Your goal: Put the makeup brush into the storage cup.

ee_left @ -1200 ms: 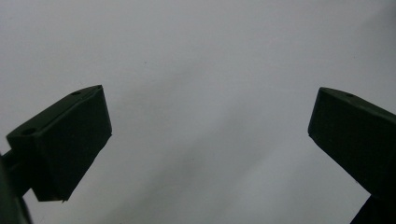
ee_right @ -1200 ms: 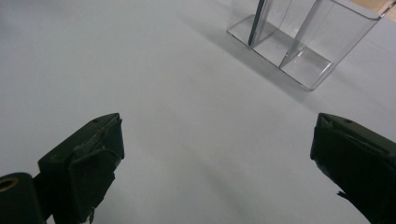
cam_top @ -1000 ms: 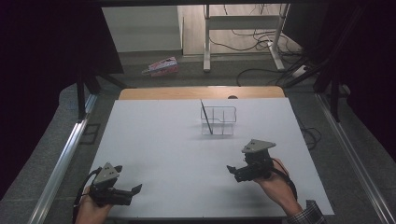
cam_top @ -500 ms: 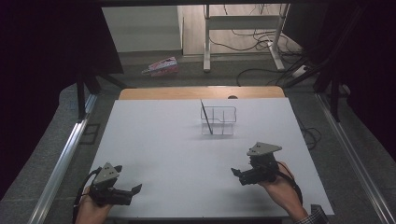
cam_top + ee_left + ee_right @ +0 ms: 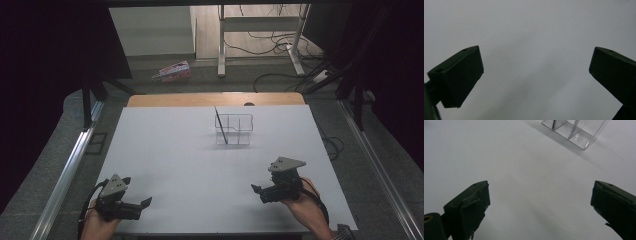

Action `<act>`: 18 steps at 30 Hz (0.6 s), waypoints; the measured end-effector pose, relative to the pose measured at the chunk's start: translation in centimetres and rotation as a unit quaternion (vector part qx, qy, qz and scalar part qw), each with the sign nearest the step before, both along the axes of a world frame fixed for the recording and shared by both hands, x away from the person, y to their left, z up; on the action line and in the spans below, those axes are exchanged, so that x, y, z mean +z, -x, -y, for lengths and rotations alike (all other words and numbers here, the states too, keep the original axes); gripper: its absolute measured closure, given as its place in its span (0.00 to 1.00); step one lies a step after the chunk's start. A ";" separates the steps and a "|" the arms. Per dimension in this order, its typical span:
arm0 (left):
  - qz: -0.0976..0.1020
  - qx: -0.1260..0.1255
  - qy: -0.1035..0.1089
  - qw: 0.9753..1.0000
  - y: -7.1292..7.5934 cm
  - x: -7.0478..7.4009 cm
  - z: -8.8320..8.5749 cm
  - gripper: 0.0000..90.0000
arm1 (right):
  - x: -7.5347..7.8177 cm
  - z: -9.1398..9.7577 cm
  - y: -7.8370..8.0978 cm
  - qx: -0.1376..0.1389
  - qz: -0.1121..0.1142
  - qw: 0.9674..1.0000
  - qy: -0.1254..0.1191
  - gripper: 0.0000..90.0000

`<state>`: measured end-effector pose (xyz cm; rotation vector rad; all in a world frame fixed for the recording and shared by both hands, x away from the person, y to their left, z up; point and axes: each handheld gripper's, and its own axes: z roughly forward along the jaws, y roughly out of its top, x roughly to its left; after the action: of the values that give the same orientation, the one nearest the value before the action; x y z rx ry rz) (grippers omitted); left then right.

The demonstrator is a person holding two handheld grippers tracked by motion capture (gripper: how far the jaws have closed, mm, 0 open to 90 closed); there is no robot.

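Jaws on both grippers are standing wide apart and gripping nothing. In the left gripper view the two black jaws are framing bare white table [image 5: 534,37], one at the lower left of the frame and one at the lower right. In the right gripper view the jaws are spread just as far, again with plain white surface lying between them.

In the high view the left gripper [image 5: 145,202] is sitting at the lower left of the frame, close to the near edge of the table [image 5: 165,150], with a hand [image 5: 97,225] holding it from below and its grey three-cornered plate facing up. The right gripper [image 5: 256,190] is lying at the lower right of the frame, held by the other hand [image 5: 305,202], its jaws pointing toward the frame's left.

Farther up, a little right of the middle of the high view, a clear plastic organizer [image 5: 235,130] with several compartments is standing upright on the table, well apart from both grippers. A thin dark stick [image 5: 221,125] is leaning tilted in its left compartment, its top rising above the rim. In the right gripper view the organizer [image 5: 576,131] is showing at the upper right of the frame.
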<state>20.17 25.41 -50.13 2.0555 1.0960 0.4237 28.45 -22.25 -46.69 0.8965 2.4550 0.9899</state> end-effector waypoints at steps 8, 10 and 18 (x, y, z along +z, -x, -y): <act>0.000 0.000 0.001 1.000 0.0 0.0 0.0 0.00 | -0.1 0.5 0.5 -0.003 -0.004 1.000 0.000 0.02; 0.000 0.000 0.001 1.000 0.0 0.0 0.0 0.00 | -0.1 0.6 0.6 -0.004 -0.004 1.000 0.001 0.01; -0.001 0.000 0.001 1.000 0.0 0.0 0.0 0.00 | -0.2 1.3 1.0 -0.011 -0.006 1.000 0.002 0.01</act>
<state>20.18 25.42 -50.14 2.0552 1.0965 0.4203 27.48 -23.50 -46.85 0.9282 2.4508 0.9741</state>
